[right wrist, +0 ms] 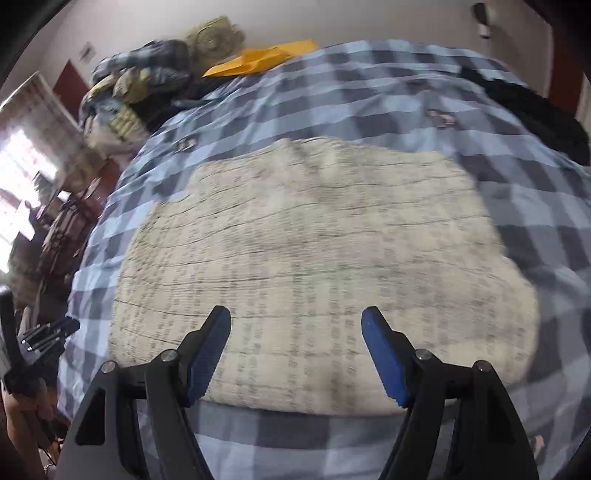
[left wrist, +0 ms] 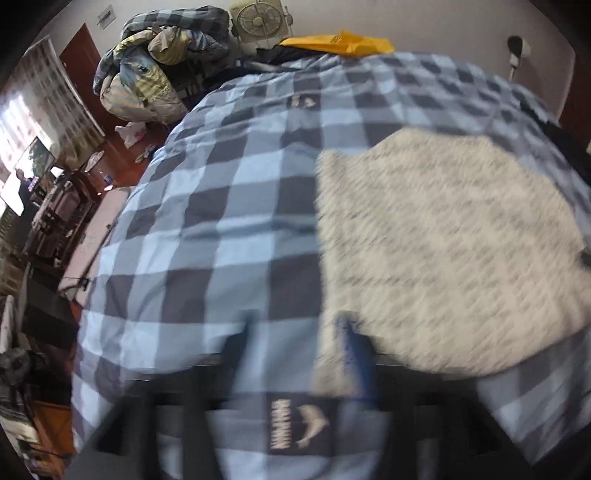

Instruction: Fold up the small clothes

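Right claw: our right gripper (right wrist: 295, 332) stands wide with nothing between its blue pads (right wrist: 384, 354); it hangs low in the frame over the near part of the cloth, which we judge a spot chosen for taking the near edge.
Left claw: our left gripper (left wrist: 299, 350) is blurred at the bottom of its frame; its jaws look spread and bare, over the cloth's left edge.
Cloth: the pale patterned garment (right wrist: 314, 258) lies flat on the checked bedspread (right wrist: 388, 92), mid-frame, laid out so a fold can start.
Right view alone: the whole cloth, plus the other claw at lower left.
Left view alone: sharper piled bedding (left wrist: 147, 77), fan (left wrist: 258, 18) and yellow item (left wrist: 340, 42) along the top.
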The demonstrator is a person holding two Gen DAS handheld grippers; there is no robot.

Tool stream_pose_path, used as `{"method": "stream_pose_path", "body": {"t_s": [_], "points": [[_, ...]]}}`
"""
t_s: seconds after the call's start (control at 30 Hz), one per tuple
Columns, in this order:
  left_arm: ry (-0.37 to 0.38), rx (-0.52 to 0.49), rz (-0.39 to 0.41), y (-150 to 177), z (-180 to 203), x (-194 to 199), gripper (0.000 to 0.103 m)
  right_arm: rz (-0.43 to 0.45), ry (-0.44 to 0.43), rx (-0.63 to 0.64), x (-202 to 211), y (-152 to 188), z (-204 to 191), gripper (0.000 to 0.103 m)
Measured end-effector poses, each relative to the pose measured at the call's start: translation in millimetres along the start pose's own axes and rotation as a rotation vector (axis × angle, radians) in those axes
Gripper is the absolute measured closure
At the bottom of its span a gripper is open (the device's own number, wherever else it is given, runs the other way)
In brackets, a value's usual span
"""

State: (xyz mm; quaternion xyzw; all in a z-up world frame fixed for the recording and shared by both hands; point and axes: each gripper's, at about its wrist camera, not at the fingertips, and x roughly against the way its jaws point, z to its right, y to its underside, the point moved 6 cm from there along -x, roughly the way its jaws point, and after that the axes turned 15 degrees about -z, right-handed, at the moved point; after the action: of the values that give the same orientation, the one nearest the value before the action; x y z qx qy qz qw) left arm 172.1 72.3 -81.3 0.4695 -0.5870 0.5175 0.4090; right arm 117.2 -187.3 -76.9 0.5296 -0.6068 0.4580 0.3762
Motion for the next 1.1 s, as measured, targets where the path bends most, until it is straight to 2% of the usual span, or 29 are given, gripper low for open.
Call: {"method": "stream_pose_path", "body": {"t_s": [0.07, 0.17, 0.2, 0.3, 0.37, 0.43, 0.5, 0.53, 0.6, 0.67, 0.73, 0.8, 0.87, 0.93, 0.97, 1.03, 1.1], "points": [[0.044, -0.006, 0.049, -11, 13, 6, 0.0, -0.015, 0.017, 0.05, -13, -7, -10, 0.033], [0.109, -0.04, 0.046, -28, 44, 0, 0.0, -0.014, 0.172, 0.16, -29, -11, -24, 0.033], [0.137, -0.04, 0.035, -35, 54, -6, 0.0, -0.017, 0.194, 0.199, -34, -12, -28, 0.033], [0.199, -0.054, 0.025, -50, 81, -21, 0.0, -0.019, 0.16, 0.272, -41, -14, -34, 0.033], [0.237, -0.083, -0.01, -55, 99, -38, 0.0, -0.042, 0.171, 0.308, -49, -13, -33, 0.033], [0.236, -0.102, -0.036, -59, 110, -55, 0.0, -0.09, 0.206, 0.328, -63, -12, -28, 0.033], [0.179, -0.115, -0.065, -55, 114, -72, 0.0, -0.151, 0.242, 0.328, -81, -10, -16, 0.033], [0.141, -0.119, -0.074, -54, 113, -80, 0.0, -0.172, 0.253, 0.324, -88, -10, -6, 0.033], [0.057, -0.142, -0.072, -48, 106, -96, 0.0, -0.178, 0.181, 0.31, -87, -10, 8, 0.033], [0.069, -0.164, -0.038, -42, 101, -100, 0.0, -0.181, 0.151, 0.281, -78, -13, 21, 0.033], [0.083, -0.177, -0.003, -37, 93, -101, 0.0, -0.169, 0.217, 0.239, -67, -16, 43, 0.033], [0.105, -0.179, -0.001, -33, 86, -102, 0.0, -0.176, 0.289, 0.201, -62, -16, 70, 0.033], [0.106, -0.165, -0.013, -32, 79, -103, 0.0, -0.186, 0.302, 0.148, -56, -13, 98, 0.033], [0.143, -0.129, -0.037, -29, 72, -108, 0.0, -0.175, 0.218, 0.096, -47, -11, 116, 0.038], [0.185, -0.087, -0.061, -26, 66, -112, 0.0, -0.171, 0.19, 0.075, -41, -11, 122, 0.047], [0.244, -0.032, -0.094, -22, 59, -118, 0.0, -0.168, 0.196, 0.013, -28, -8, 133, 0.055], [0.312, 0.032, -0.133, -20, 51, -124, 0.0, -0.148, 0.2, -0.064, -10, -4, 143, 0.055]]}}
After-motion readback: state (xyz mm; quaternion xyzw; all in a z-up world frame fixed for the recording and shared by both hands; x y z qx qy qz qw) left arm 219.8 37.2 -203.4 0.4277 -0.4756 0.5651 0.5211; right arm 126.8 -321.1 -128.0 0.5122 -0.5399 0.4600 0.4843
